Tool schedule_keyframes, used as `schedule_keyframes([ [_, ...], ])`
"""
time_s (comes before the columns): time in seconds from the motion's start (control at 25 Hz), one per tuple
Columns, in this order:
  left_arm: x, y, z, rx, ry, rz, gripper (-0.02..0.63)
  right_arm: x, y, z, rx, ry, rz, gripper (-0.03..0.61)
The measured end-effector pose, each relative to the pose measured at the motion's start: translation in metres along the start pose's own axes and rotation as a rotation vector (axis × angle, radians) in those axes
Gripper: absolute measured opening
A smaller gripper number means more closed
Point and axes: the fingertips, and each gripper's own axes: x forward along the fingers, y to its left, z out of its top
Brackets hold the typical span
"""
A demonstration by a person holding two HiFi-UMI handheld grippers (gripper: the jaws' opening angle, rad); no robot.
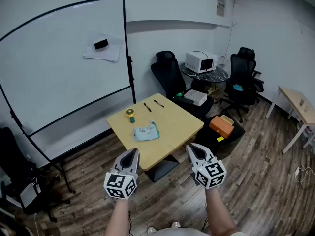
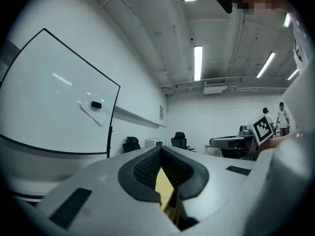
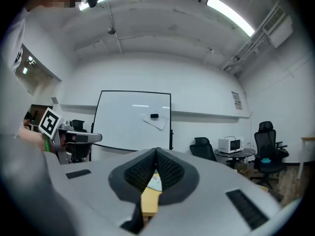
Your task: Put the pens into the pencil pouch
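A light-blue pencil pouch (image 1: 146, 132) lies flat near the middle of a small wooden table (image 1: 172, 124). Two dark pens (image 1: 147, 107) (image 1: 158, 103) lie side by side near the table's far edge, apart from the pouch. I hold both grippers in the air short of the table's near edge. The left gripper (image 1: 132, 154) is shut and holds nothing, with its pads meeting at the tip (image 2: 160, 149). The right gripper (image 1: 191, 147) is likewise shut and empty (image 3: 156, 151). A sliver of the pouch (image 3: 154, 180) shows through the right gripper's jaw gap.
A yellow round object (image 1: 130, 114) sits on the table's far left part. A whiteboard (image 1: 64, 63) stands behind at the left. Black office chairs (image 1: 170, 75), a microwave (image 1: 201, 61), an orange box (image 1: 221, 126) on the floor and another desk (image 1: 298, 104) ring the table.
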Motion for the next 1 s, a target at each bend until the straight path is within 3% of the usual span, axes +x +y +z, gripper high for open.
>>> schedule_keyframes([
  [1.0,-0.003,-0.013,-0.008,0.008,0.032,-0.012,0.015,-0.004,-0.002,-0.004,0.001,0.004,0.006,0.000],
])
